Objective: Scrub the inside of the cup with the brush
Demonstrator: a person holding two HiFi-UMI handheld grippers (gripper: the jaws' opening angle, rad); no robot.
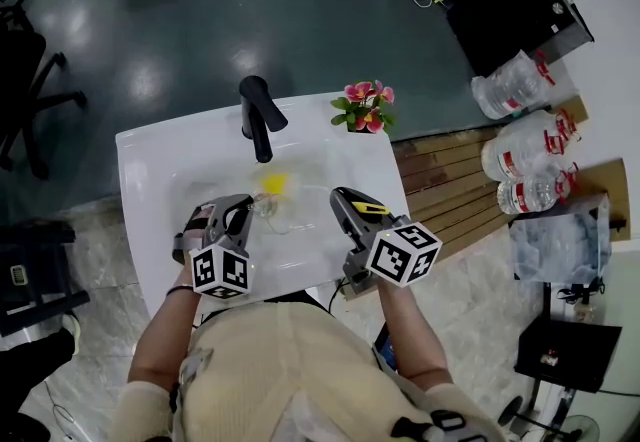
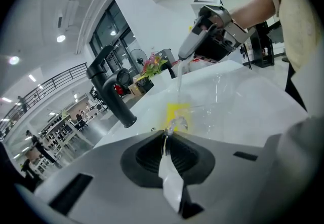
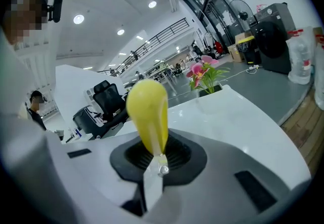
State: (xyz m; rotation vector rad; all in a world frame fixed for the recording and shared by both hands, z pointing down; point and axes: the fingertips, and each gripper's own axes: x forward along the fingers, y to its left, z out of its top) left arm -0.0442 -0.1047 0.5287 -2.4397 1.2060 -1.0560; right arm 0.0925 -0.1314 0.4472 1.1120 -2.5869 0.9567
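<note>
A clear plastic cup (image 1: 278, 208) lies on its side low in the white sink (image 1: 150, 170). My left gripper (image 1: 243, 213) is shut on it, and in the left gripper view the jaws (image 2: 164, 139) pinch its thin rim while the cup's see-through wall (image 2: 217, 94) stretches ahead. The brush has a yellow head (image 2: 177, 112) deep inside the cup, also seen as the yellow patch (image 1: 273, 183). Its pale shaft (image 2: 178, 73) rises to my right gripper (image 2: 195, 40). That right gripper (image 3: 154, 154) is shut on the brush's yellow handle (image 3: 147, 111), right of the cup (image 1: 345, 202).
A black faucet (image 1: 258, 115) stands at the sink's back edge, just beyond the cup. A small pot of pink flowers (image 1: 365, 108) sits on the sink's back right corner. Large water bottles (image 1: 525, 145) and wooden slats (image 1: 450, 180) lie to the right on the floor.
</note>
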